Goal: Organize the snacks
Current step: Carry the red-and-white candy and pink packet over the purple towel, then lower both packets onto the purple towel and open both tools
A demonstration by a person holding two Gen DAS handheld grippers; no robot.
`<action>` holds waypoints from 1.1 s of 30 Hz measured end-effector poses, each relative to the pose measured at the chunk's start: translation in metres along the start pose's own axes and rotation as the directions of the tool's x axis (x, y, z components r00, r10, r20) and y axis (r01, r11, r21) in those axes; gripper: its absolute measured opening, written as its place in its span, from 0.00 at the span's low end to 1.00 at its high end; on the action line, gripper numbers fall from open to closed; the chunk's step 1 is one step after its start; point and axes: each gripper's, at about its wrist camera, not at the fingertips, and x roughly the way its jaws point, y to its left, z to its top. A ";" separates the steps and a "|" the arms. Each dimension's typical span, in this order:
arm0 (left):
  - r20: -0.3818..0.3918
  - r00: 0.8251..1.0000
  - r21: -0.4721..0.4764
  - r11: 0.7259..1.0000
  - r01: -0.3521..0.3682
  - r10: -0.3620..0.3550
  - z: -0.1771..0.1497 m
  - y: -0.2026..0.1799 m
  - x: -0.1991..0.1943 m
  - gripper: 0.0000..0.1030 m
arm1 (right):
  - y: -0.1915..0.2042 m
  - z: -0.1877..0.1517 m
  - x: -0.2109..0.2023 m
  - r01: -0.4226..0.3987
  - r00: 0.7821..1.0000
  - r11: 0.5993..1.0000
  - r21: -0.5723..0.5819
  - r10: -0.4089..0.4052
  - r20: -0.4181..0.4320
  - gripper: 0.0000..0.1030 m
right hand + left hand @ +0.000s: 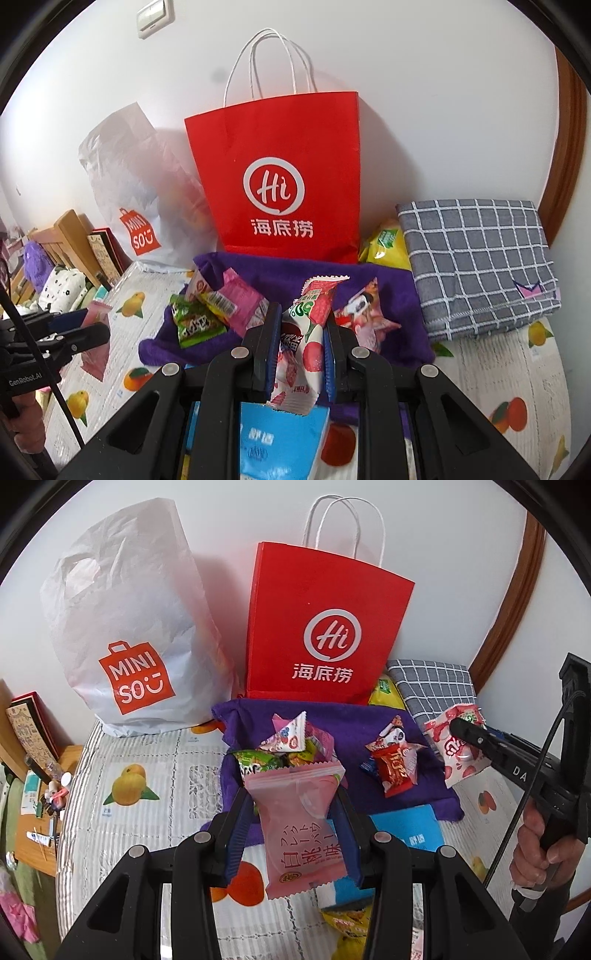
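Note:
My left gripper [293, 797] is shut on a pale pink snack packet [303, 830] with red lettering, held above the bed. My right gripper [301, 325] is shut on a white and red lychee-print snack packet [301, 350]; that same lychee packet [458, 749] and right gripper [458, 725] show at the right of the left wrist view. Below both lies a purple cloth [332, 716] with several loose snacks: a green packet [195, 325], a pink packet [240, 299], a red packet [395, 771]. A red paper bag [325, 627] and a white MINISO bag [129, 635] stand behind against the wall.
A folded grey checked cloth [480, 266] lies at the right, with a yellow packet [388, 247] beside the red bag. A blue carton [277, 439] lies near the front. The fruit-print bed cover [129, 786] spreads left. A cluttered wooden bedside surface [37, 812] sits at the far left. A hand [535, 853] holds the right gripper.

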 end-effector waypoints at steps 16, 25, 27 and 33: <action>-0.030 0.999 -0.018 0.999 -0.035 0.034 0.010 0.013 0.030 0.40 | -0.003 0.014 0.025 -0.025 1.000 0.999 -0.022 0.025 -0.010 0.20; -0.035 0.997 0.009 0.998 -0.062 0.062 0.019 0.011 0.045 0.40 | -0.014 0.006 0.045 -0.014 0.998 1.000 -0.006 0.014 -0.054 0.20; -0.036 0.997 0.006 0.998 -0.064 0.064 0.021 0.011 0.048 0.40 | -0.014 0.006 0.049 -0.017 0.998 1.000 -0.006 0.016 -0.061 0.20; -0.044 0.997 0.006 0.998 -0.063 0.063 0.025 0.012 0.055 0.40 | -0.012 0.008 0.059 -0.025 0.997 0.999 -0.021 0.023 -0.070 0.20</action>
